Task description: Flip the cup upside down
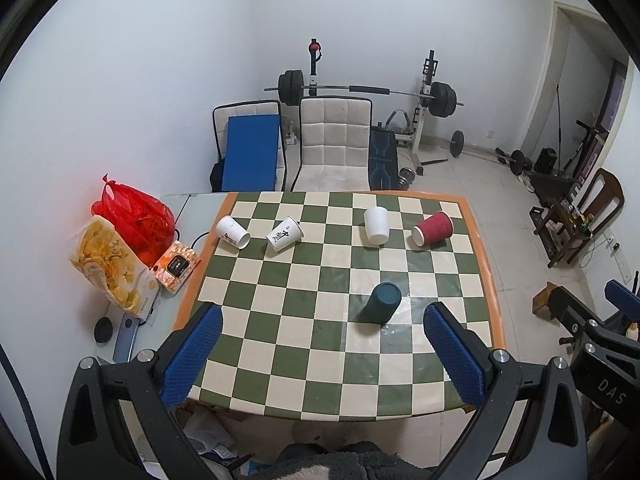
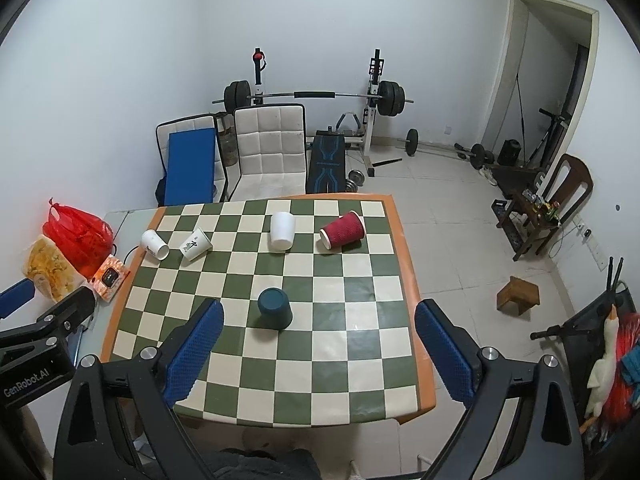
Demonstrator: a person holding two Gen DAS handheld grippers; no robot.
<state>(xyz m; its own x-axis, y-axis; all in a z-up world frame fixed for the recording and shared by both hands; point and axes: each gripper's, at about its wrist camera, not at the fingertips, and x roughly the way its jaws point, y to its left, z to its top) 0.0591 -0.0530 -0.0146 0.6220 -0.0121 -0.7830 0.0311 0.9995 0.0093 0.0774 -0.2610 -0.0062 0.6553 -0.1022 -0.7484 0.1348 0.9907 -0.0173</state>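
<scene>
Standing upside down near the checkered tablecloth's (image 1: 472, 240) right edge, the dark teal ribbed paper cup (image 1: 381, 303) (image 2: 274, 307) touches neither blue-padded gripper; left gripper (image 1: 323, 360) and right gripper (image 2: 320, 354) hover apart, empty.

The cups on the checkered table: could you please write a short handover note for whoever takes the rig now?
Left gripper open, empty, hovering at the near edge.
Right gripper open, empty, likewise.
Dark teal cup stands upside down near the middle.
White cup appears inverted too.
Red cup and two printed white cups lie on their sides along the far row: left to flip.
</scene>
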